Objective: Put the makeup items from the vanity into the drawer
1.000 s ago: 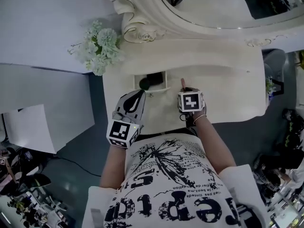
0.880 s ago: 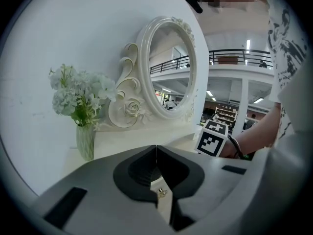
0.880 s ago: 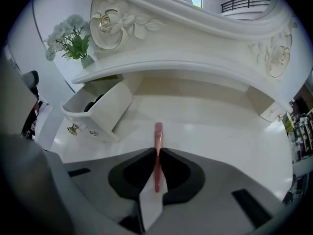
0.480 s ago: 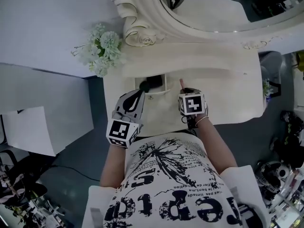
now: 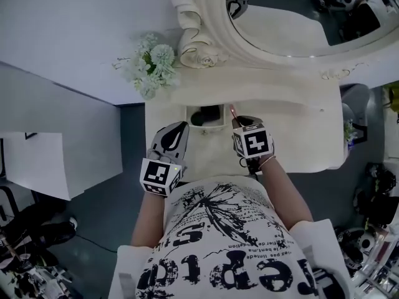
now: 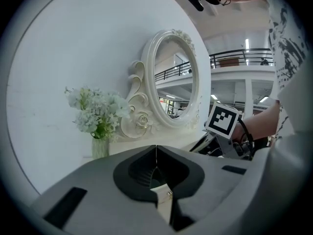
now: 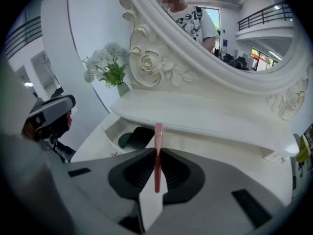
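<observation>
My right gripper (image 5: 237,123) is shut on a thin pink makeup stick (image 5: 232,111), whose tip points to the back just right of the open drawer (image 5: 222,121). In the right gripper view the pink stick (image 7: 157,153) stands up between the pads of my right gripper (image 7: 157,166). The drawer (image 7: 111,129) lies ahead to its left, with a dark green item (image 7: 124,140) and a black item (image 7: 142,136) inside. My left gripper (image 5: 182,127) hovers at the drawer's front left corner. Seen from its own view, the left gripper (image 6: 156,152) is shut and empty.
A vase of pale flowers (image 5: 153,68) stands at the vanity's back left. The ornate oval mirror (image 5: 280,17) rises behind a raised shelf (image 5: 262,86). The white vanity top (image 5: 299,129) stretches right of my right gripper. Floor clutter lies far left and right.
The right gripper has carried the pink stick a little left, closer to the drawer's right edge. The left gripper has hardly moved. The head view has shifted.
</observation>
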